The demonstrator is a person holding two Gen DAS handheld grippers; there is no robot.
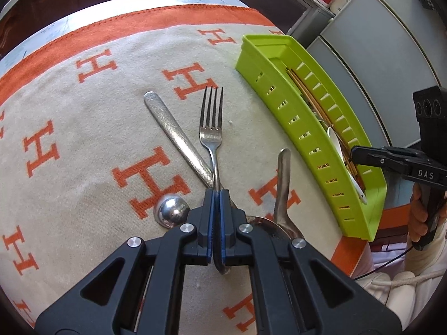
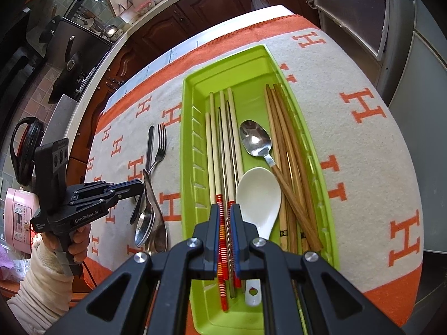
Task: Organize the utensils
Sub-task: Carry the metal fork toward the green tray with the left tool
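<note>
My left gripper [image 1: 217,195] is shut on the handle of a steel fork [image 1: 211,128] whose tines point away over the cloth; it also shows in the right wrist view [image 2: 159,148]. A steel spoon [image 1: 170,136] lies under the fork, and a steel ladle-spoon [image 1: 282,184] lies to its right. The green tray [image 1: 304,139] holds pale chopsticks with red ends [image 2: 215,167], brown chopsticks [image 2: 290,167], a steel spoon [image 2: 255,139] and a white ceramic spoon [image 2: 258,198]. My right gripper [image 2: 226,212] hovers over the tray's near end, jaws slightly apart, empty.
The table has a beige cloth with orange H letters [image 1: 83,139]. Grey cabinets [image 1: 377,55] stand beyond the tray. A pink rice cooker [image 2: 16,217] and kitchen counter [image 2: 83,55] are at the left of the right wrist view.
</note>
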